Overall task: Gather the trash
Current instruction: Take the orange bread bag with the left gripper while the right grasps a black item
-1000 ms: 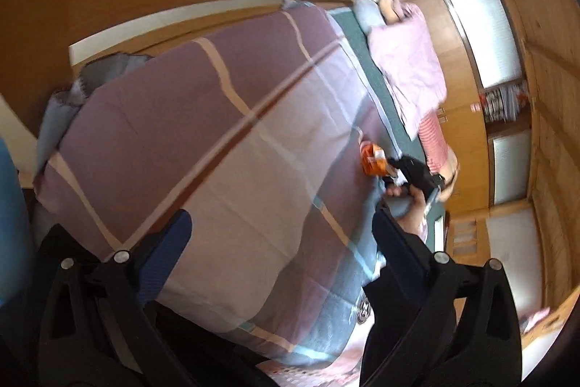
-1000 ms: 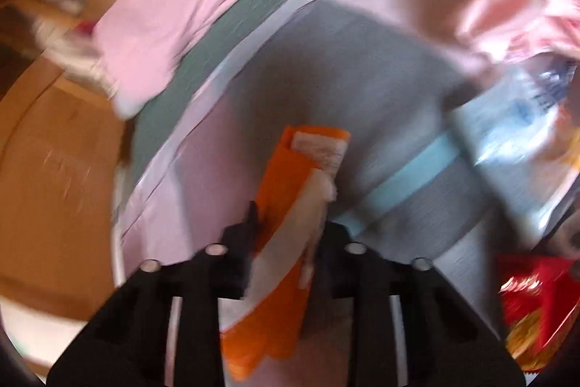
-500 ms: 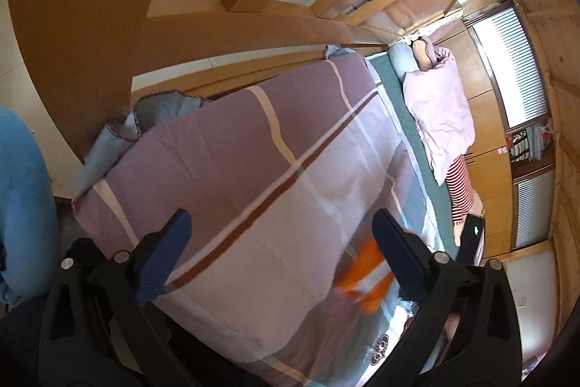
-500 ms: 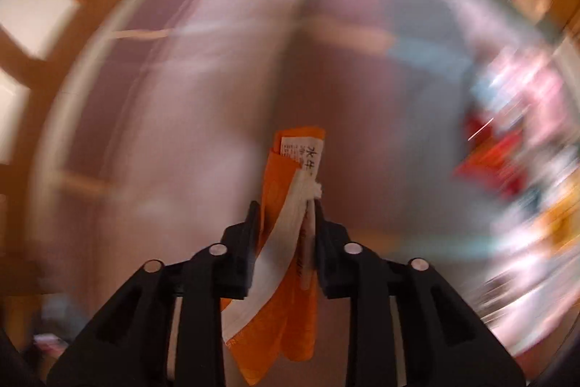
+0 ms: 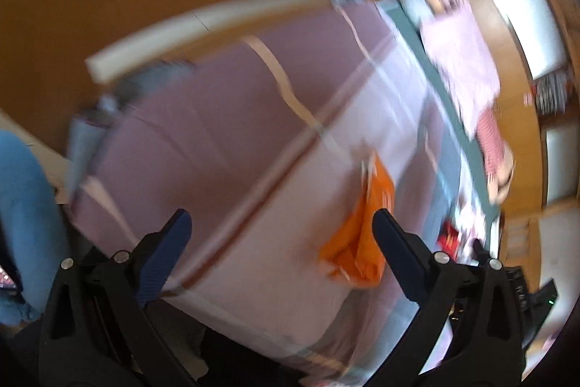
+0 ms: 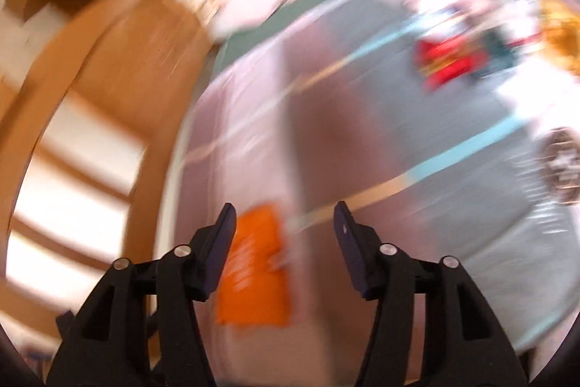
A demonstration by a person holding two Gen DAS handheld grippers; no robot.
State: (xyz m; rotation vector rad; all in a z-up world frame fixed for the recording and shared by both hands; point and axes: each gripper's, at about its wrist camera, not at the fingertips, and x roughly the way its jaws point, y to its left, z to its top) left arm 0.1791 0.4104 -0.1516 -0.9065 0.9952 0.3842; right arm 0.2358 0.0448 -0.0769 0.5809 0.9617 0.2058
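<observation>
Bed [image 5: 224, 118] with plaid cover | right gripper [image 6: 284, 227] fingers just opened, released | orange wrapper [image 6: 253, 274] lay lower centre | left gripper [image 5: 281, 231] spread, empty | red wrapper [image 6: 446, 62] upper right uncollected.

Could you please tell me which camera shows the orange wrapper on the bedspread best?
The left wrist view: the orange wrapper shows nearly whole, crumpled on the bedspread. The right wrist view shows only a motion-smeared orange patch.

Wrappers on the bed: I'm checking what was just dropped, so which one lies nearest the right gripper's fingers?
The orange wrapper, lying loose on the bedspread between the open fingers; the red wrapper lies much farther off.
</observation>
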